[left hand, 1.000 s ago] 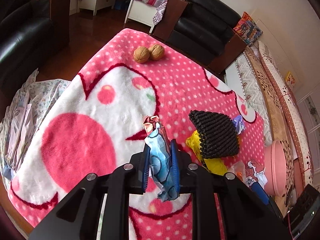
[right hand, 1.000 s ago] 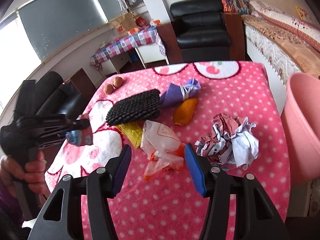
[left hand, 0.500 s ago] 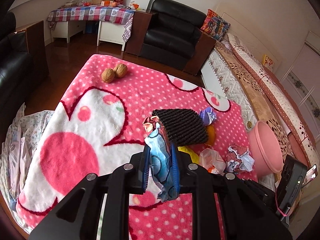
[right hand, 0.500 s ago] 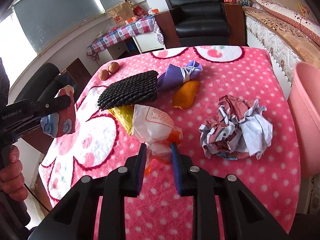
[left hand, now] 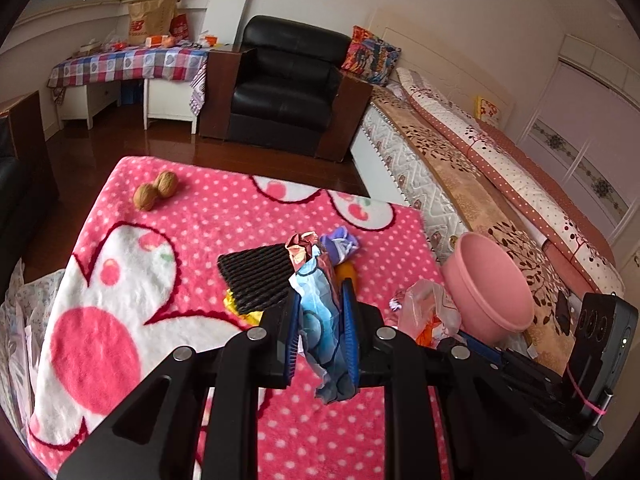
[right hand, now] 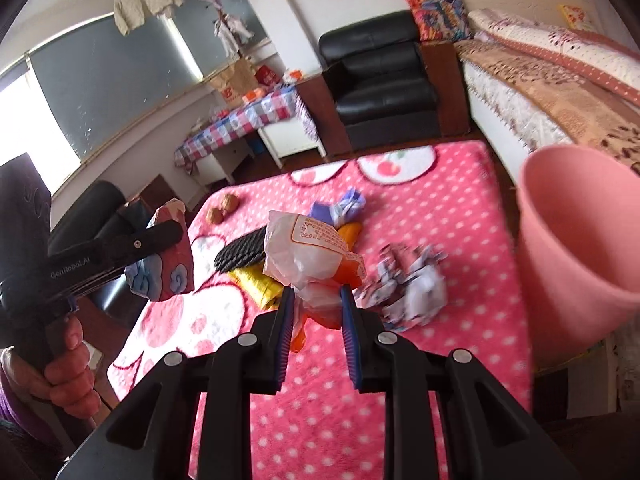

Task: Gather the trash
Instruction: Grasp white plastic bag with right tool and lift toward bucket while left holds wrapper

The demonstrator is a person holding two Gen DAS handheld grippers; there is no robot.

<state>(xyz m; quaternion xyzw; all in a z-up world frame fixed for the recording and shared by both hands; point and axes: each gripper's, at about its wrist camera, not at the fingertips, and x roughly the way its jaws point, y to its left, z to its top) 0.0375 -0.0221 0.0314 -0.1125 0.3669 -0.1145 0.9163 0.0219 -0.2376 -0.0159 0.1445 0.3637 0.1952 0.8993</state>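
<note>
My left gripper (left hand: pixel 321 312) is shut on a crumpled blue and red wrapper (left hand: pixel 320 312), held above the pink dotted blanket (left hand: pixel 200 224); the wrapper also shows in the right wrist view (right hand: pixel 164 268). My right gripper (right hand: pixel 317 312) is shut on a clear plastic bag with orange inside (right hand: pixel 308 256), lifted off the blanket; it also shows in the left wrist view (left hand: pixel 426 312). A pink bin (right hand: pixel 576 240) stands at the right, beside the blanket's edge. Crumpled white and red paper (right hand: pixel 412 288) lies near the bin.
On the blanket lie a black ribbed mat (left hand: pixel 258 276), a yellow wrapper (right hand: pixel 260 286), a purple wrapper (right hand: pixel 340 208), an orange piece (right hand: pixel 352 232) and two walnuts (left hand: pixel 156 194). A bed (left hand: pixel 480 184) runs along the right. A black armchair (left hand: pixel 288 88) stands behind.
My right gripper closed on the plastic bag and lifted it off the blanket. My left gripper swung right, towards the pink bin, still holding the wrapper.
</note>
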